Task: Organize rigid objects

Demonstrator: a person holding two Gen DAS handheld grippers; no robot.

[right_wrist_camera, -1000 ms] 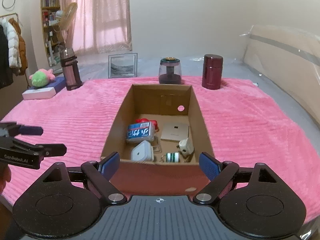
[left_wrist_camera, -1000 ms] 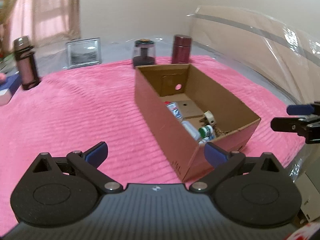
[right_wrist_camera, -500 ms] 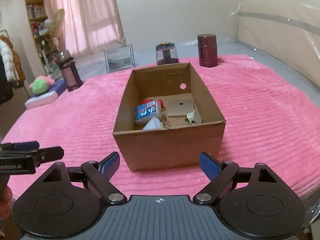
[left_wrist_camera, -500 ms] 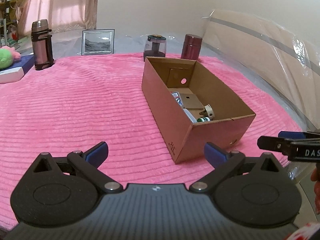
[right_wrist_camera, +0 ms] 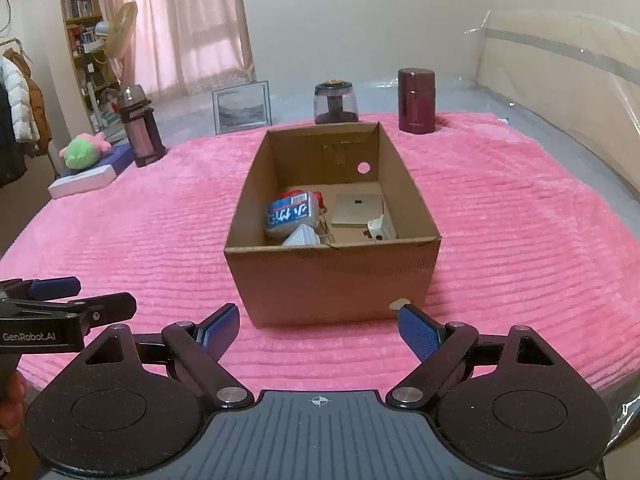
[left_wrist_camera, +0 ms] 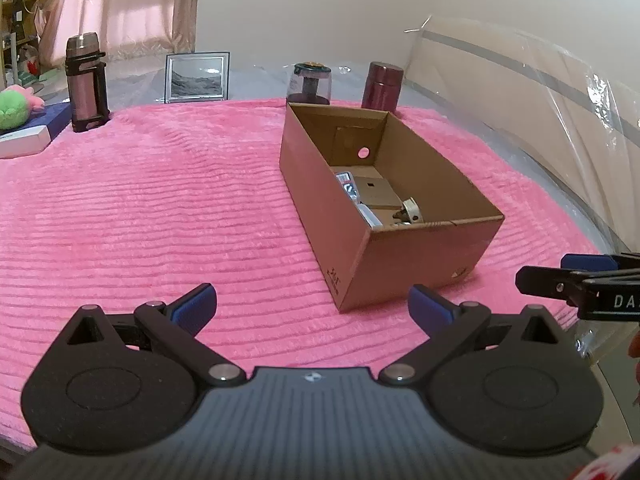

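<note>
An open cardboard box point(right_wrist_camera: 332, 280) stands on the pink blanket point(right_wrist_camera: 520, 220). Inside it lie a blue-and-white packet point(right_wrist_camera: 290, 214), a flat beige square box point(right_wrist_camera: 358, 210), a white plug point(right_wrist_camera: 380, 230) and a white item point(right_wrist_camera: 302, 238). My right gripper point(right_wrist_camera: 319, 328) is open and empty, just short of the box's near wall. My left gripper point(left_wrist_camera: 312, 306) is also open and empty, off the box's point(left_wrist_camera: 416, 264) left near corner. Each gripper shows at the edge of the other's view: right gripper point(left_wrist_camera: 560, 280), left gripper point(right_wrist_camera: 72, 300).
Along the blanket's far edge stand a maroon canister point(right_wrist_camera: 416, 100), a dark glass jar point(right_wrist_camera: 335, 102), a picture frame point(right_wrist_camera: 242, 106) and a thermos bottle point(right_wrist_camera: 140, 124). A green plush point(right_wrist_camera: 84, 152) lies on a book at far left. A plastic-wrapped board point(left_wrist_camera: 540, 80) runs along the right.
Both grippers have drawn back from the box and sunk a little, so the box looks farther off. The left view has levelled out. Both stay open.
</note>
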